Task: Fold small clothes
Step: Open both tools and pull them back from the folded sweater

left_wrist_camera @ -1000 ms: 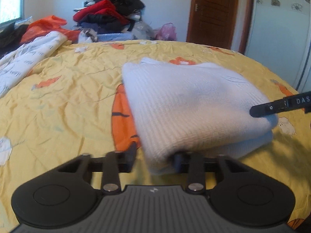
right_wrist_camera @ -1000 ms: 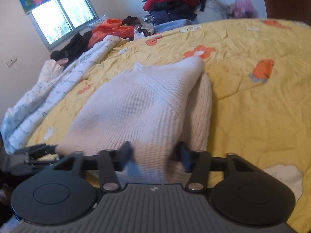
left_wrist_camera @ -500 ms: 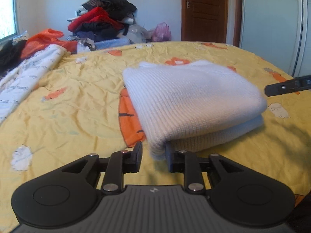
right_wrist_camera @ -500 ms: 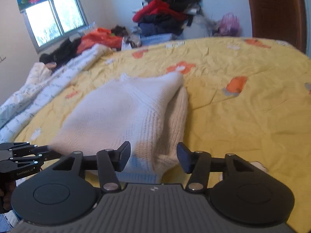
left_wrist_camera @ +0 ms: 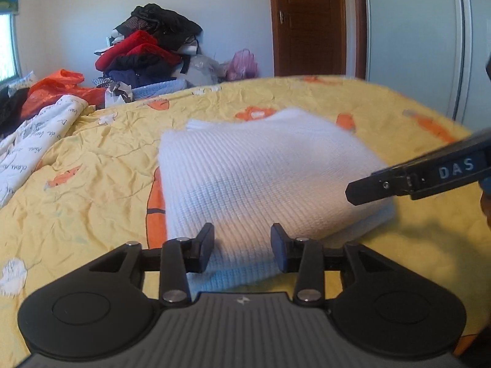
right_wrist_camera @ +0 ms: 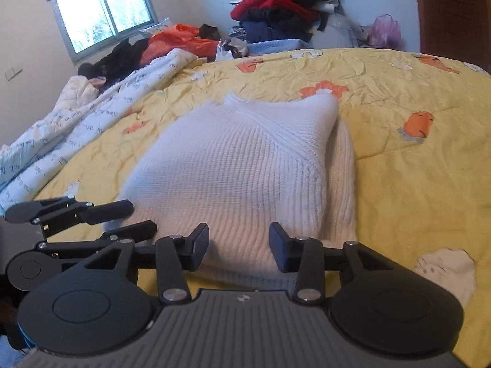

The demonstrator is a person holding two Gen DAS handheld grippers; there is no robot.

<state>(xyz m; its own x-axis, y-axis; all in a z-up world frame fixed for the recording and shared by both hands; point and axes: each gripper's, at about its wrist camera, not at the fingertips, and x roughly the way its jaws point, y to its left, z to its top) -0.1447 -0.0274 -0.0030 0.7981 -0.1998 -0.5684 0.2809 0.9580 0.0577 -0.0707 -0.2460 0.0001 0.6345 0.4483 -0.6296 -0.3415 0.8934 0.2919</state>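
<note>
Sweater folded, near edge hidden; left claw, right claw spread, seemingly clear.

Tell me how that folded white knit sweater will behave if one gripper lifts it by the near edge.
The white knit sweater would probably sag and unfold: it is soft ribbed cloth, folded in loose layers. It looks thick, so likely somewhat heavy for a small garment. Pushed across the wrinkled yellow bedspread, it would more likely bunch than slide. It will not roll or break.

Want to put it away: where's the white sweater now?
The white sweater lies folded mid-bed on the yellow quilt, just beyond both open grippers.
</note>
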